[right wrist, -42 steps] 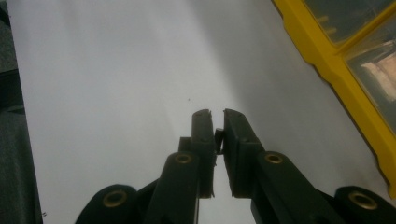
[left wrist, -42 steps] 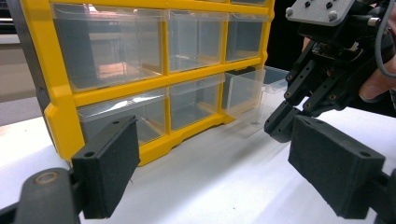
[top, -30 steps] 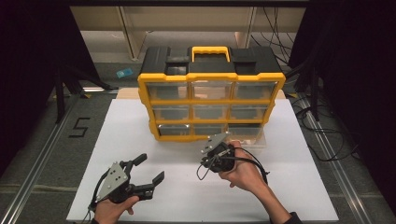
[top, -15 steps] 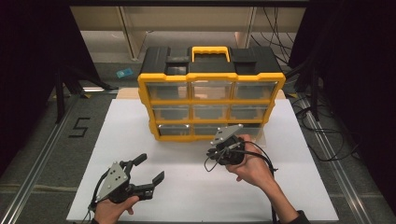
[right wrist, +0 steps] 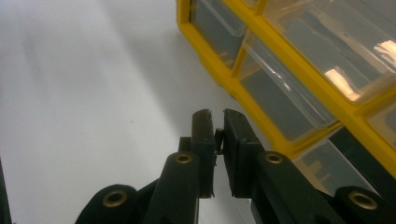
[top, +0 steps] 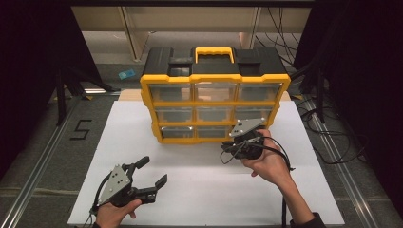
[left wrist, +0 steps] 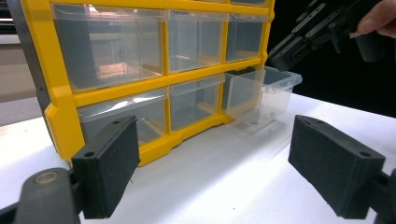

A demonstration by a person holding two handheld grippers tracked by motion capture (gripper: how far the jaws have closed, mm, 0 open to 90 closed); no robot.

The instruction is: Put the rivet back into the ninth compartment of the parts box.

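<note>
Right hand (top: 266,159) advanced toward organizer (top: 215,95); tongs (right wrist: 215,133) closed.

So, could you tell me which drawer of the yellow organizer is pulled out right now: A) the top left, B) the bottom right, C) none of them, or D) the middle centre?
B: in the left gripper view the clear bottom right drawer sticks out of the yellow organizer over the white table, while the other drawers sit flush in the frame.

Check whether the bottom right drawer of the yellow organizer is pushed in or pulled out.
Pulled out. In the left gripper view the clear bottom right drawer juts forward of the yellow organizer frame, while its neighbours sit flush. It looks empty.
</note>
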